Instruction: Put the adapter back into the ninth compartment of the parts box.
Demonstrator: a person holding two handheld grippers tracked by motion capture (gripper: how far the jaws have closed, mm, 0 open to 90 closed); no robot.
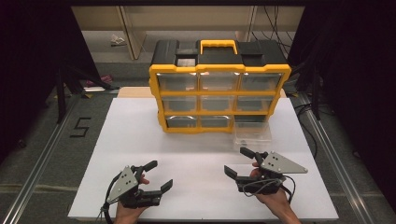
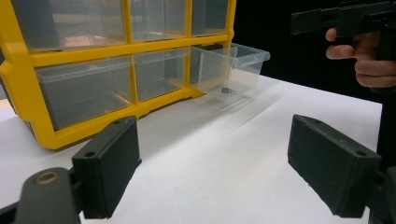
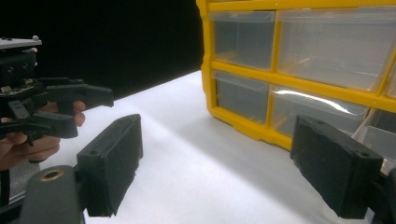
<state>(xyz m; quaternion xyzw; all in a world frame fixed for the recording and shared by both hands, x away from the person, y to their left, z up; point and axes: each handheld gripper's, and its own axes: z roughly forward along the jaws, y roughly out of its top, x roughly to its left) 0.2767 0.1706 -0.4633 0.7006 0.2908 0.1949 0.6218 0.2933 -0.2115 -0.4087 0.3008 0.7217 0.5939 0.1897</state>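
Left tool (image 1: 153, 177) hovers over the table (image 1: 187, 149), jaws apart, empty. Right tool (image 1: 239, 162), also apart, sits near the pulled-out drawer (image 1: 252, 134) of the organizer (image 1: 219, 93); approach its front lip squarely.
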